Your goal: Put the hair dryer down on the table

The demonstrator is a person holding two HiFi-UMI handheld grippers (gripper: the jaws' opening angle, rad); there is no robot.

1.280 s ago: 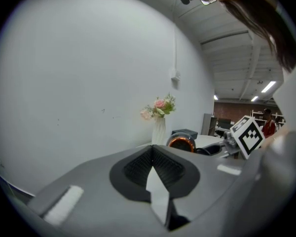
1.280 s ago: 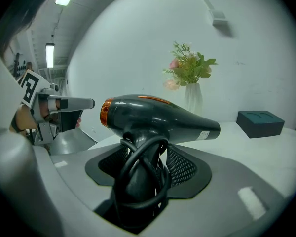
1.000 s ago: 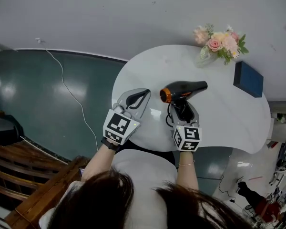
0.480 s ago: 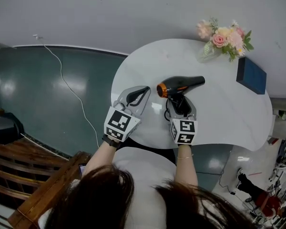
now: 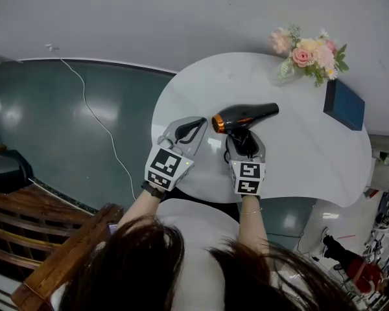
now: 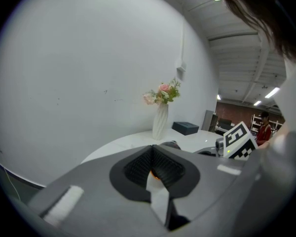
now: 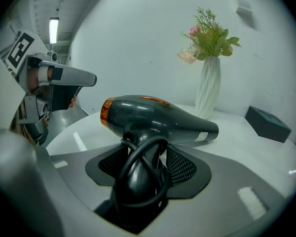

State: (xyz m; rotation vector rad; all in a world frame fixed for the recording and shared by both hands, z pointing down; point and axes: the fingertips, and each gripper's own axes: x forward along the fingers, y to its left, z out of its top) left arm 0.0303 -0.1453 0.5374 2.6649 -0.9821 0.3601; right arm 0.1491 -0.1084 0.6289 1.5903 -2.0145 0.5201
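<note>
Right tool: the right tool (image 5: 244,142) pinches the handle of the hair dryer (image 5: 246,115), its jaws held part-way apart by the handle's thickness and unchanged over the last second.
Left tool: the left tool (image 5: 193,127) has its jaws pressed together at the tips with nothing between them. It hangs just left of the dryer's rear end, apart from it.
Just changed: over the last second the right tool has carried the dryer a little toward the left tool and farther in over the bench (image 5: 311,154). The barrel now lies more level than it did. The left tool has hardly shifted.
What that means: the dryer looks low and squared up for setting down, so I judge the lowering is nearly done. The release has not happened, since the grip is still on (no view shows whether the barrel already touches the top).
Where the dryer is: over the near middle of the bench, well short of the vase of flowers (image 5: 308,52) and the dark box (image 5: 340,105).
How the dryer looks: glossy dark body, orange ring at the rear end on the left, narrow nozzle pointing right.
Cord: the black cord (image 7: 138,179) is looped round the handle and caught inside the grip.
</note>
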